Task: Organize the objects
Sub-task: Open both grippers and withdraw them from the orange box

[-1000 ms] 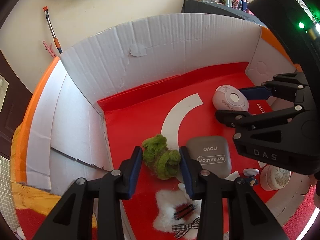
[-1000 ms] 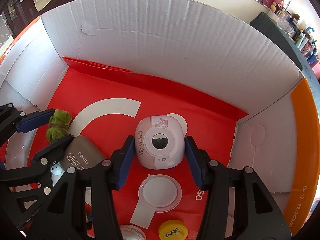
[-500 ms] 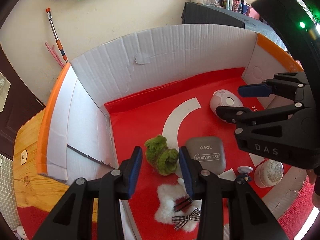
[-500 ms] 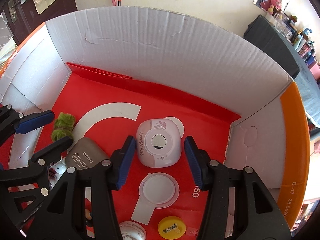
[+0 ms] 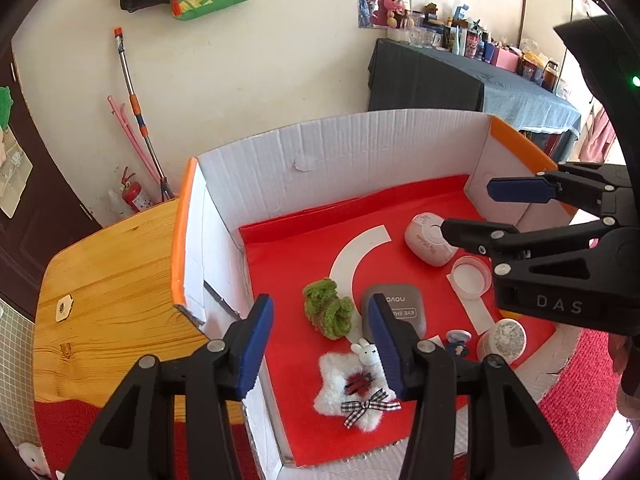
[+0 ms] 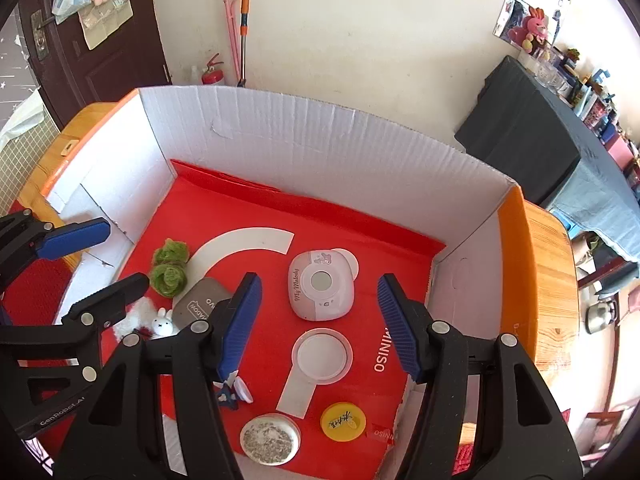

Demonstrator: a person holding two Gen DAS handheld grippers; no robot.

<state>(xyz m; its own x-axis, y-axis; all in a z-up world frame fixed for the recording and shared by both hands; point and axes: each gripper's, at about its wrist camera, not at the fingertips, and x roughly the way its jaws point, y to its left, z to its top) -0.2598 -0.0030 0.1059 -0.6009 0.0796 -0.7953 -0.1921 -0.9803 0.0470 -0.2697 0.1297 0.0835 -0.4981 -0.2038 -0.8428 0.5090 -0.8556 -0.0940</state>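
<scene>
Lying loose on the red floor of the white cardboard box: pink-and-white rounded camera-like case at centre, fuzzy green knitted piece toward nine o'clock. Hovering above, jaws just widened, gripping nothing: right gripper, left gripper. Underneath, wooden table; beyond at twelve o'clock, cream wall.

"My Melody" on pink case, "novo EYE SHADOW" on grey case, "DAS" on right gripper
</scene>
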